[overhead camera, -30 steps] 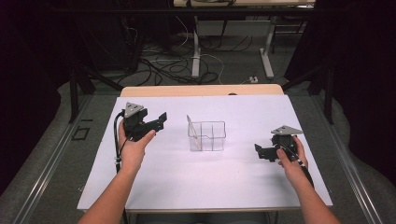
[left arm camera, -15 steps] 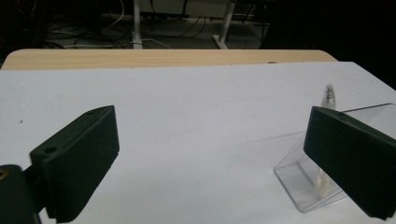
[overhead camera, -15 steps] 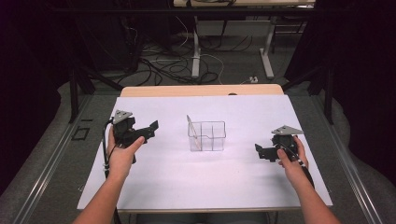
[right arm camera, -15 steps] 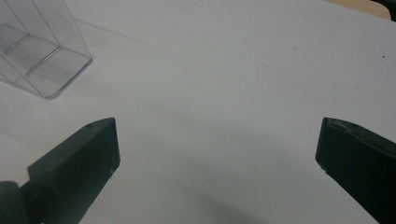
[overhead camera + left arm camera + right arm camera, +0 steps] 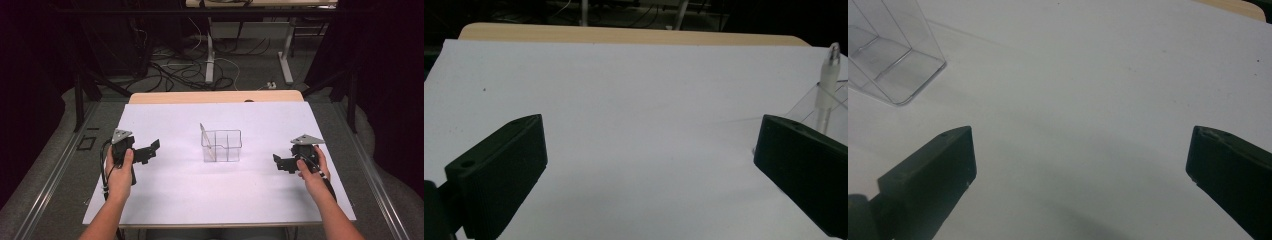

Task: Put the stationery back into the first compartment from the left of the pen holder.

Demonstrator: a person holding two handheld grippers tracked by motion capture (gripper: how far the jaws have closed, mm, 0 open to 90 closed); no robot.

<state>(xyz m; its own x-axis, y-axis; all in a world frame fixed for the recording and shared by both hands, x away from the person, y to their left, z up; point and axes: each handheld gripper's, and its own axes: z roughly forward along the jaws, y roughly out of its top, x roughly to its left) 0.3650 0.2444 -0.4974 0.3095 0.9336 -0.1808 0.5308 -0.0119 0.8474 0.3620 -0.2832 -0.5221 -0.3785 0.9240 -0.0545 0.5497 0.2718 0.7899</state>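
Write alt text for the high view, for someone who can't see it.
A clear plastic organizer holding one upright white pen stands mid-table on a white sheet. The left gripper and right gripper, both open and empty, flank it.

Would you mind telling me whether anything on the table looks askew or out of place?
Only mildly: the slim white pen leans tilted in the left compartment of the clear plastic divided box rather than upright. Nothing looks spilled or damaged.
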